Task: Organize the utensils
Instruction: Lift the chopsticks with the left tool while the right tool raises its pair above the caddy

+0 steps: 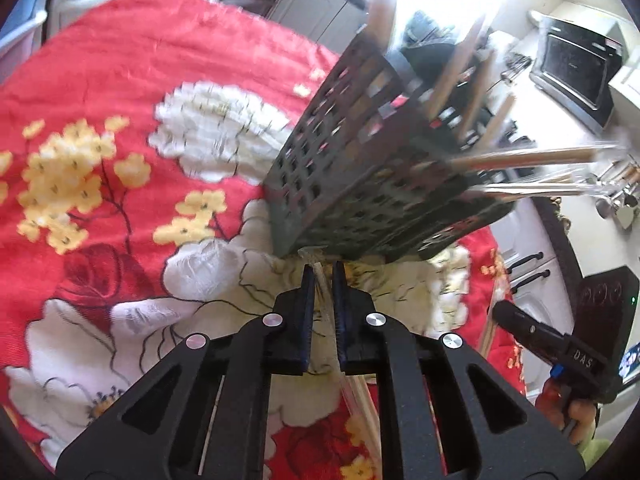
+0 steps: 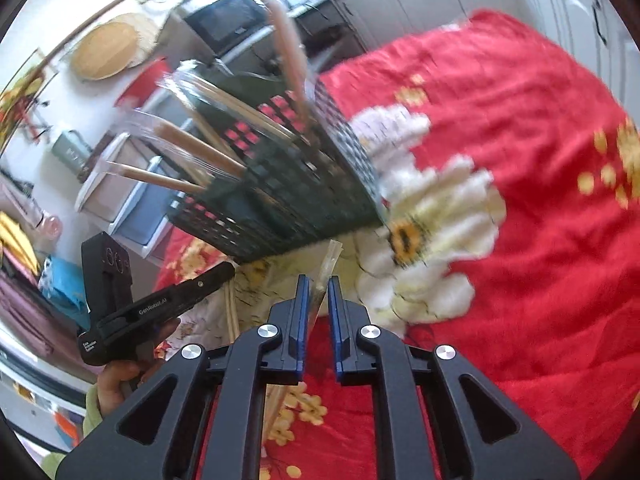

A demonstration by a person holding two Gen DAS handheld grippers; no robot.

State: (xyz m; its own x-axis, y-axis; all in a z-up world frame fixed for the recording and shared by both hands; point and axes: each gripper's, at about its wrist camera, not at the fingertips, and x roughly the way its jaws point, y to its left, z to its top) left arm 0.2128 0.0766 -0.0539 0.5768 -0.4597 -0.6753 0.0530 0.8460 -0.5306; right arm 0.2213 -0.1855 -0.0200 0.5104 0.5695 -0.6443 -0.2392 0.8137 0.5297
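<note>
A dark perforated utensil basket stands tilted on the red floral blanket, holding several plastic-wrapped wooden utensils. Just below its base, my left gripper is shut on a thin clear-wrapped pair of chopsticks that runs back between the pads. My right gripper is shut on a clear-wrapped wooden piece whose end sticks up toward the basket. Each gripper shows in the other's view: the right one at the right, the left one at the left.
More light wooden chopsticks lie on the blanket beside the left gripper. A hand holds that gripper. Beyond the blanket's edge are a microwave, a toaster oven, cabinets and counter clutter.
</note>
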